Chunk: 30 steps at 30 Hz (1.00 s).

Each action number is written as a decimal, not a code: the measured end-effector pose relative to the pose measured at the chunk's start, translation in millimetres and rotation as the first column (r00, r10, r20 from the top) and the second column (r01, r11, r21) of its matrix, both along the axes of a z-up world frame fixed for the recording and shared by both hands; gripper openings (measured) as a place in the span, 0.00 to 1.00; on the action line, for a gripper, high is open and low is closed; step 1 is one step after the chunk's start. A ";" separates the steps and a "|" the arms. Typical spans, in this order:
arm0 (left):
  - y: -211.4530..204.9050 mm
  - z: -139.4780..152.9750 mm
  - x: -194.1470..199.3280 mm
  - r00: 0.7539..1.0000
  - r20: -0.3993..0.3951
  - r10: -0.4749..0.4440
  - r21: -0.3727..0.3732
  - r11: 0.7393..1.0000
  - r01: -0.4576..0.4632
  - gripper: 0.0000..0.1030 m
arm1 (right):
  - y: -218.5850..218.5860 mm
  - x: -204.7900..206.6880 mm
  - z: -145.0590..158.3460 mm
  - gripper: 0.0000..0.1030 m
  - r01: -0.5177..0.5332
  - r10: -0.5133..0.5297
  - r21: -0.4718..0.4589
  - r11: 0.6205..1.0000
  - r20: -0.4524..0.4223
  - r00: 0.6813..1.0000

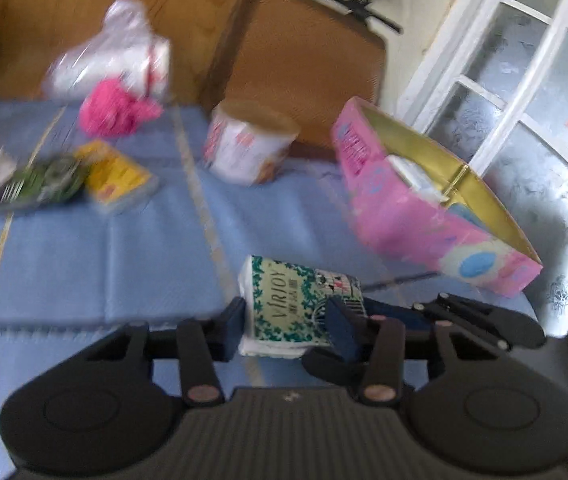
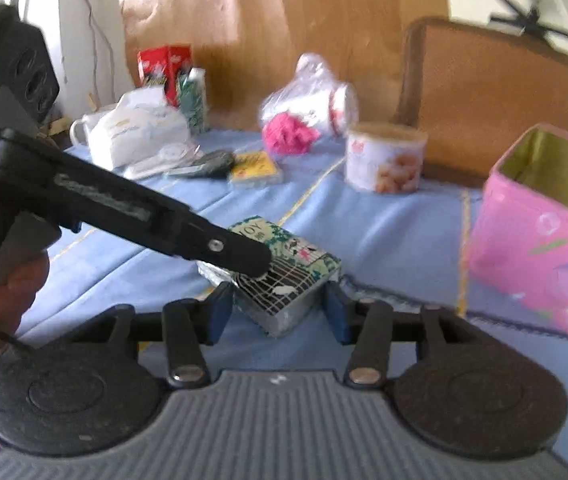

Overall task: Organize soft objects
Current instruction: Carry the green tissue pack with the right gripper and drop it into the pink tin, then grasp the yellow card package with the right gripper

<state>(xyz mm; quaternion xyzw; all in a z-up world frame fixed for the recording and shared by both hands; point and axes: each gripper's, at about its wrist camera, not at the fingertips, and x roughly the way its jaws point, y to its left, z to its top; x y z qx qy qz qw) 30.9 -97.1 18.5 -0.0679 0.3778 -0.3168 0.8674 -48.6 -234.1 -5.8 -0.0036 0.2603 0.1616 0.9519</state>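
Two claws meet on one item: a green-printed tissue pack (image 1: 300, 304), lying on the blue tablecloth (image 1: 83, 264).

Left claw (image 1: 288, 322): pads press both sides of the pack, pinching it across its short width. The pack's long axis runs forward, away from the claw, tilted slightly right. Contact looks firm, though the view is blurred.

Right claw (image 2: 277, 310): jaws spread, straddling the near corner of the pack (image 2: 284, 276); its left pad is just beside it and its right pad stands apart. A left-claw finger (image 2: 239, 254) lies across the pack's top.

Judgement: the left claw has the hold, so any carry falls to it; the right one is only bracketing.

Ahead and right of both claws stands the open pink box (image 1: 436, 220), gold-lined, something white already inside; probably the destination. Its near wall rises above the pack, so a lift is needed first.

Ahead-left: a yellow packet (image 1: 117, 178), a pink fluffy object (image 1: 113, 110) and a round tin (image 1: 249, 142), all well apart. Cloth between pack and box is bare.
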 end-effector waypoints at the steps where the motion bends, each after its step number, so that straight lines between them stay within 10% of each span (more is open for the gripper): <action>1: -6.0 8.5 0.8 1.000 0.018 -0.014 -0.011 1.000 0.014 0.43 | -3.8 -2.6 3.3 0.51 0.019 -0.019 -0.008 1.000 0.036 0.999; 8: -97.5 58.6 8.1 0.970 0.158 -0.184 -0.033 0.981 0.191 0.43 | -61.8 -27.7 41.1 0.51 0.255 -0.245 0.000 0.967 0.275 0.930; 11: -147.6 60.3 18.4 0.956 0.187 -0.226 -0.017 0.972 0.233 0.45 | -95.4 -23.6 45.0 0.51 0.362 -0.355 0.025 0.932 0.275 0.894; 14: -184.9 54.4 25.4 0.952 0.221 -0.211 0.019 0.977 0.212 0.69 | -122.7 -6.6 42.2 0.52 0.495 -0.471 -0.017 0.869 0.284 0.835; 19: -172.2 47.8 35.5 0.975 0.194 -0.109 0.000 0.994 0.111 0.66 | -169.0 7.0 31.3 0.57 0.656 -0.647 0.046 0.753 0.230 0.727; 25: -71.6 39.1 28.8 0.974 0.221 0.046 -0.008 0.999 -0.045 0.67 | -155.9 -7.9 38.4 0.57 0.578 -0.591 0.133 0.805 0.274 0.759; 30: 37.3 19.1 18.1 0.940 0.210 0.268 -0.012 0.962 -0.272 0.66 | -103.1 8.6 53.3 0.57 0.311 -0.339 0.142 0.940 0.257 0.905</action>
